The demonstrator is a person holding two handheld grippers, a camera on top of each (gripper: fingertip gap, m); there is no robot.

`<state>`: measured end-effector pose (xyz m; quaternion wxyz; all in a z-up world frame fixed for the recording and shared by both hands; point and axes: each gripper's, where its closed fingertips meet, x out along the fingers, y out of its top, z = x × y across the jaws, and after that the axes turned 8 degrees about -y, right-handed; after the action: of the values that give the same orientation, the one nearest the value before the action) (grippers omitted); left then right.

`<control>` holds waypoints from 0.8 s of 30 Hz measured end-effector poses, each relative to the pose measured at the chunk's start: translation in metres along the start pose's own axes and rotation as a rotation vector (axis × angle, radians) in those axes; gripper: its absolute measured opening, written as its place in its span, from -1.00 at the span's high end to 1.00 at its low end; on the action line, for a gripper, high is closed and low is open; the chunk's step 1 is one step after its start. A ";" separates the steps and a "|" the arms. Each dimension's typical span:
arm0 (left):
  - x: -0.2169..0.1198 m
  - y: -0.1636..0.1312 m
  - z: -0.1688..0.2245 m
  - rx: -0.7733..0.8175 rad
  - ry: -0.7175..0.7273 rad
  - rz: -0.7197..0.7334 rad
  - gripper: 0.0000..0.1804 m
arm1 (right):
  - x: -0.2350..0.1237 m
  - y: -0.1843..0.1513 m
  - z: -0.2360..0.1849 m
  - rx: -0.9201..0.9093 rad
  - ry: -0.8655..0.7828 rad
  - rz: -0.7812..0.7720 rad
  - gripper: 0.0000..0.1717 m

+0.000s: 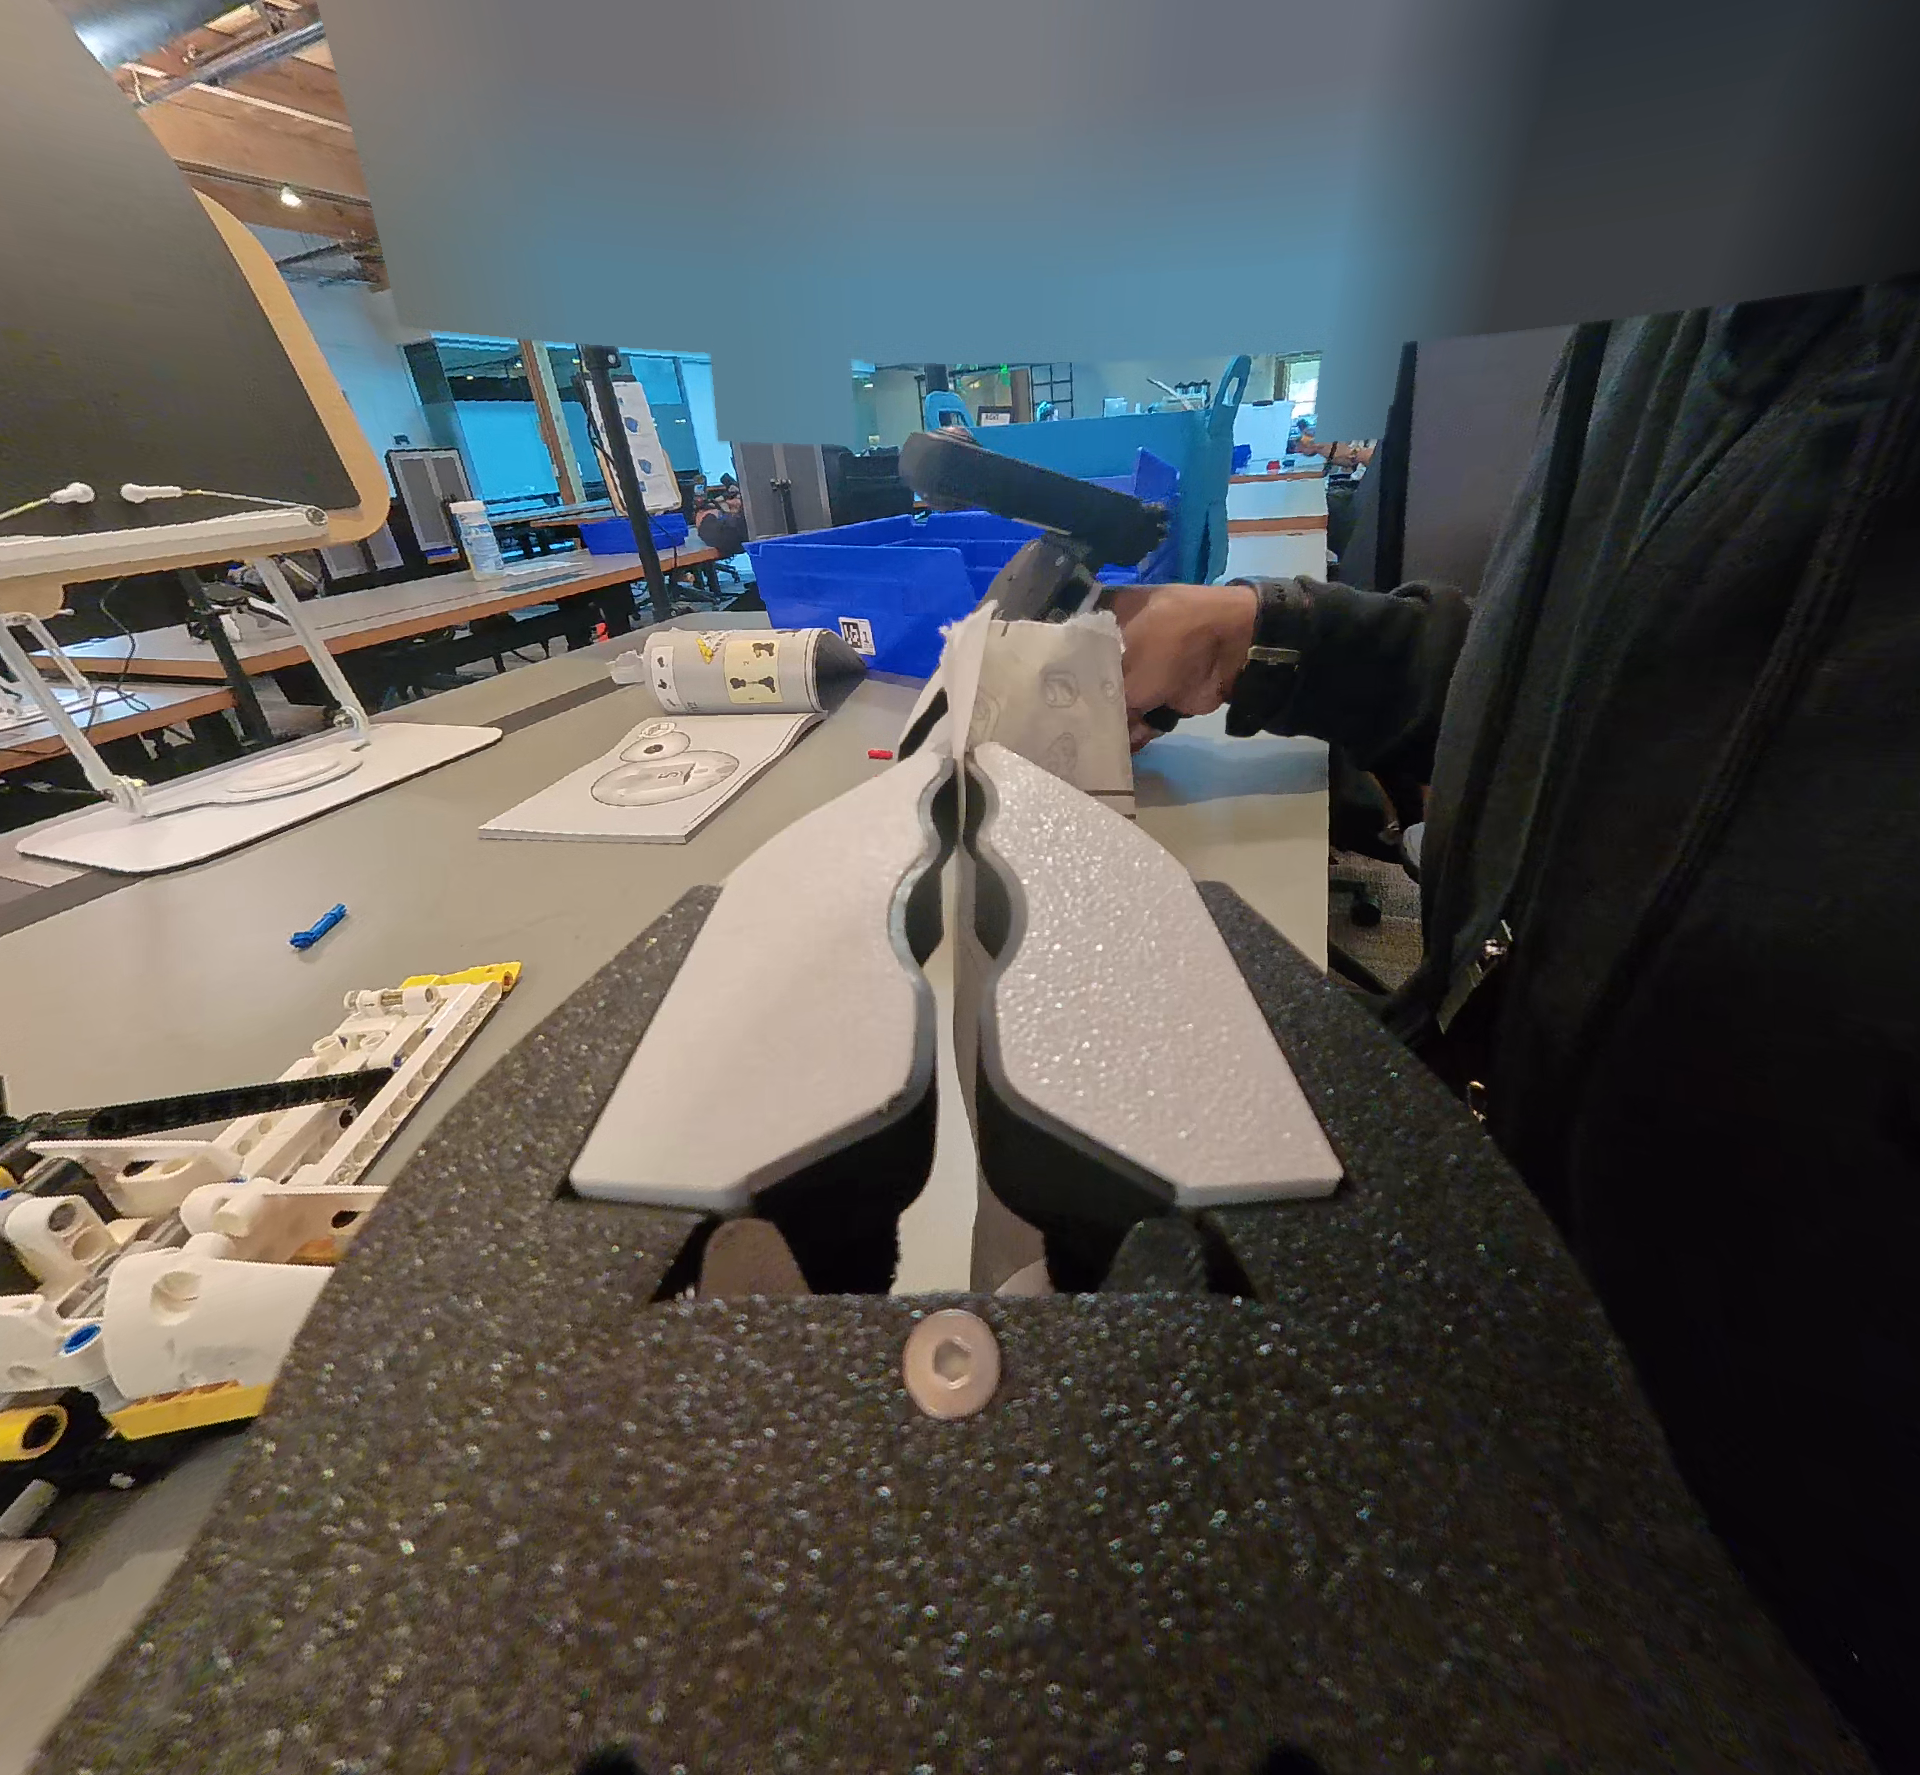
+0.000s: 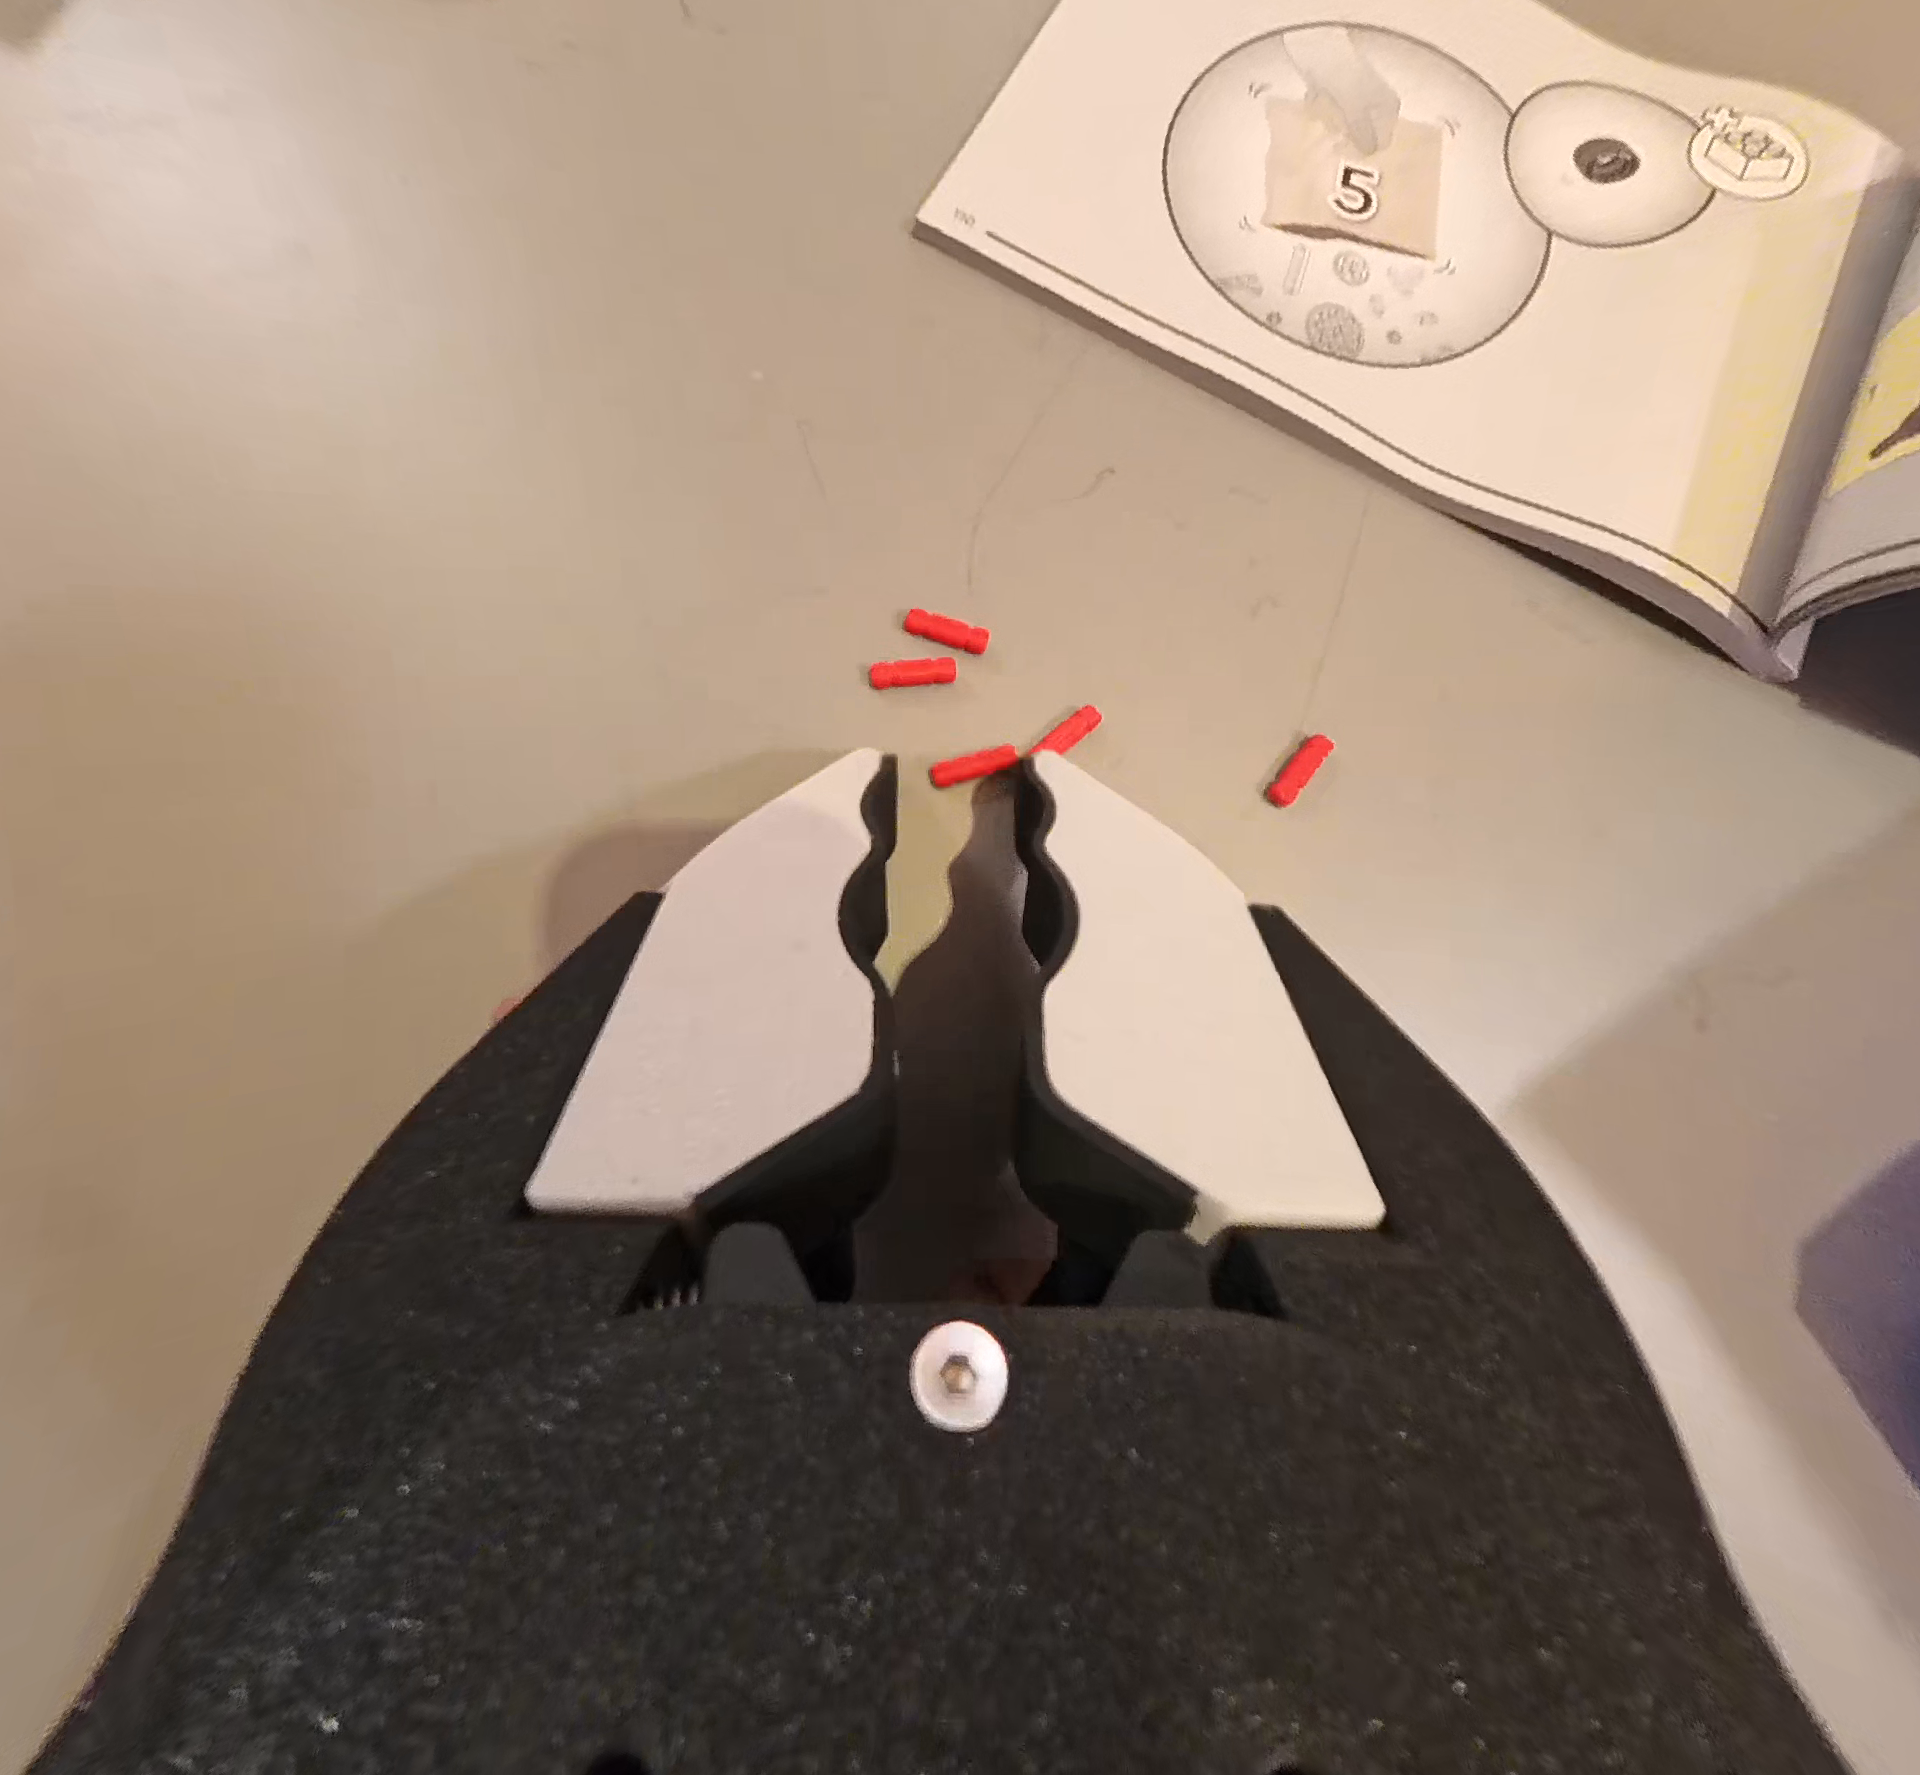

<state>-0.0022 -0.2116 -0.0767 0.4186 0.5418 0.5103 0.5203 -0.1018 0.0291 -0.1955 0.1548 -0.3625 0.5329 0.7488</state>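
Left gripper clamped tight on a white paper bag, torn top edge standing up past the fingertips. Right gripper narrowly parted, gripping nothing, tips down among five red pins scattered on the grey table; nearest pin just at the tips. Open instruction booklet beyond, right.

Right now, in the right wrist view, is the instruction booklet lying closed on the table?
No, the instruction booklet lies open on the table, showing a printed page with round drawings.
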 end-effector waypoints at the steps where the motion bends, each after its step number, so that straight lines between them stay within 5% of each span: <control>1: 0.000 0.000 0.000 0.001 0.000 0.000 1.00 | 0.001 0.001 0.000 -0.002 0.004 0.002 0.75; 14: 0.000 0.000 0.000 0.000 0.002 -0.002 1.00 | -0.009 0.013 -0.011 -0.087 0.048 0.076 0.96; 21: 0.001 -0.001 -0.001 0.003 0.006 -0.006 1.00 | -0.114 0.102 -0.132 -0.189 0.585 0.558 0.96; 24: 0.001 -0.001 0.000 0.006 0.006 -0.009 0.99 | -0.139 0.111 -0.178 -0.266 0.736 0.614 0.96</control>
<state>-0.0028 -0.2105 -0.0775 0.4179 0.5391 0.5154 0.5187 -0.0070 -0.1534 -0.0511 -0.3188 -0.4457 0.5341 0.6438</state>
